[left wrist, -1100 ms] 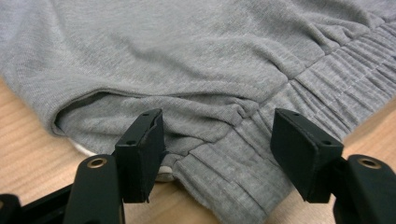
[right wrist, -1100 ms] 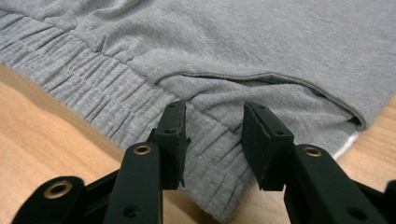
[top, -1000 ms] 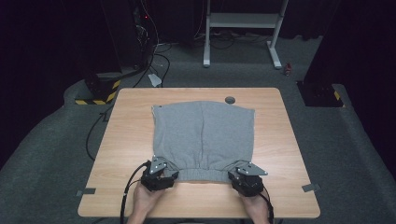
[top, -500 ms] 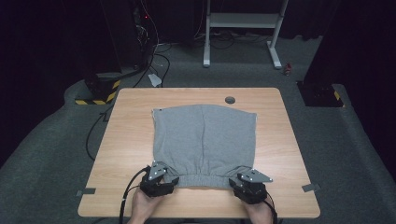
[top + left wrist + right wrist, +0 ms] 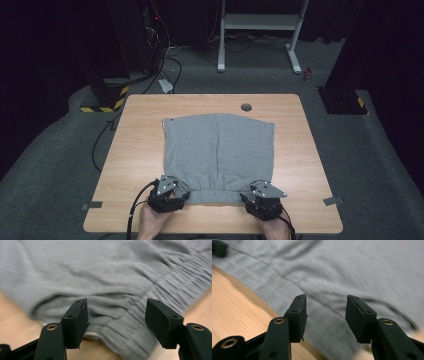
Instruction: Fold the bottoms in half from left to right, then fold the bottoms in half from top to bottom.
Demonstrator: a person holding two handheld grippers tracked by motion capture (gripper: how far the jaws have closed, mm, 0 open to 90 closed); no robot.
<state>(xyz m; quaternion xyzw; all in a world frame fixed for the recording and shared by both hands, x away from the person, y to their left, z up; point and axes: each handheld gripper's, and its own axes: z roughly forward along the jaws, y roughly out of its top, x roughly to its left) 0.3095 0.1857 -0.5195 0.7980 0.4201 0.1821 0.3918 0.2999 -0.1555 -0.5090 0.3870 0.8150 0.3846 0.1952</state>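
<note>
Grey shorts [image 5: 219, 152] lie flat on the wooden table [image 5: 140, 140], elastic waistband toward the person. My left gripper [image 5: 181, 193] sits at the waistband's left corner. Its jaws stand open [image 5: 116, 315] with the gathered grey cloth [image 5: 100, 272] lying loose between them. My right gripper [image 5: 248, 196] is at the waistband's right corner. Its jaws [image 5: 325, 312] have just been opening, and they stand apart over the shorts' edge [image 5: 362, 270] without pressing it. The left gripper [image 5: 219, 248] shows far off in the right gripper view.
A round cable hole [image 5: 246, 107] is in the table's far side. Tape marks [image 5: 92, 205] [image 5: 333, 201] sit near the front corners. On the floor beyond are a yellow-and-black striped box [image 5: 107, 97], cables, and a white frame [image 5: 260, 22].
Both grippers have slipped a little toward the table's near edge, along with the waistband. The rest of the shorts lie as before.
</note>
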